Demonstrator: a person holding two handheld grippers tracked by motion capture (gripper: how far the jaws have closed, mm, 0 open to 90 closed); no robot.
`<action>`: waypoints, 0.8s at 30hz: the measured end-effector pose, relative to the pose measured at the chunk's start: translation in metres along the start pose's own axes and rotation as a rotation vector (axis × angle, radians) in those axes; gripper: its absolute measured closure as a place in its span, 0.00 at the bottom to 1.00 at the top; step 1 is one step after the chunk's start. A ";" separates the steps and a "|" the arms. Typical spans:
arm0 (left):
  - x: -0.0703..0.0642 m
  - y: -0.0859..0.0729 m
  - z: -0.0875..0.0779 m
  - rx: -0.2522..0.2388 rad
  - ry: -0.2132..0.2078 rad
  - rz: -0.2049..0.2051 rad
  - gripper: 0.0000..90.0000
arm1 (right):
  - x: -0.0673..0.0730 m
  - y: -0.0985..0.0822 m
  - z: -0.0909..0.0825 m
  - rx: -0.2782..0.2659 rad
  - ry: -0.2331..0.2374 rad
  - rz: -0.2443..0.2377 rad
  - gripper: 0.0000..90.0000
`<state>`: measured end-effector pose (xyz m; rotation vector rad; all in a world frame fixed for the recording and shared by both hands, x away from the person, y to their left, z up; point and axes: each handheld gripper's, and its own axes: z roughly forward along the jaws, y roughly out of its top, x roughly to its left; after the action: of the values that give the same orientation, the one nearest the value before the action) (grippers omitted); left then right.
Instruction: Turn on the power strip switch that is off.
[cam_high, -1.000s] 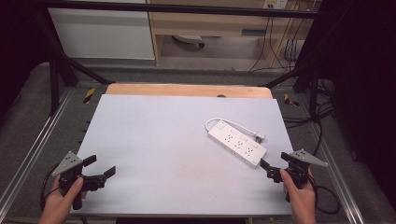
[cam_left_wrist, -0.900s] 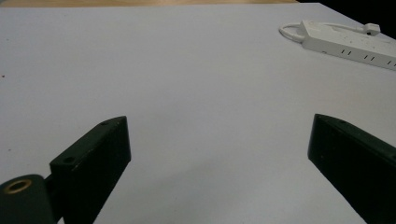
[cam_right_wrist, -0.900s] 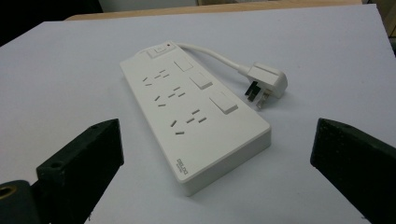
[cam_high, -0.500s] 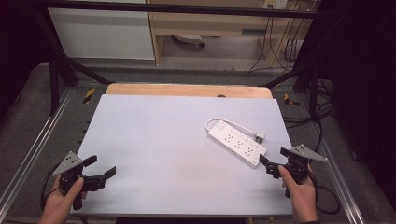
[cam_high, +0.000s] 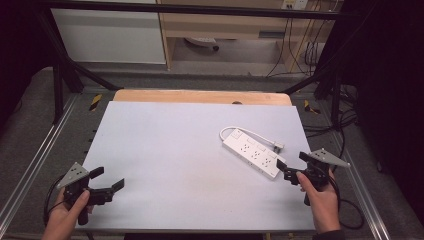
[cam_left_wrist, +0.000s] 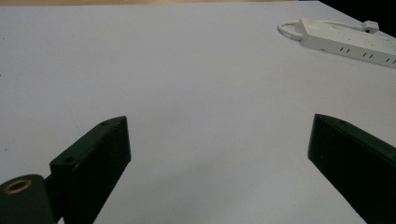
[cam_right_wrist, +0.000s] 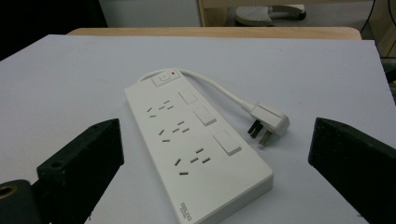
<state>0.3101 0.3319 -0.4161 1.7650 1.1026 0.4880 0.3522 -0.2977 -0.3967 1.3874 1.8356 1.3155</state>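
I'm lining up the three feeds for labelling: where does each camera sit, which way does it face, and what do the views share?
High view: above the person's side, looking forward and down on the table; both hands show, with the left gripper and right gripper.
Left gripper view: rides the left gripper, looking across bare table to the far-off power strip; both black jaws wide apart.
Right gripper view: rides the right gripper, facing the power strip and its plug close up.
Shared: all three show the power strip.

Both hands low at the near edge, left gripper (cam_high: 109, 179) and right gripper (cam_high: 291, 167) spread wide.
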 end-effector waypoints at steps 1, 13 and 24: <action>0.000 0.000 0.000 0.000 0.000 0.000 0.07 | 0.000 0.001 0.000 0.003 0.002 0.001 0.04; 0.000 0.000 0.000 0.002 -0.002 0.002 0.07 | -0.001 0.011 0.004 0.013 0.022 0.002 0.04; -0.001 0.000 0.001 0.003 -0.004 0.004 0.07 | -0.001 0.021 0.010 0.002 0.033 -0.004 0.03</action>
<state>0.3102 0.3307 -0.4166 1.7712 1.0977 0.4853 0.3699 -0.2937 -0.3827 1.3702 1.8611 1.3417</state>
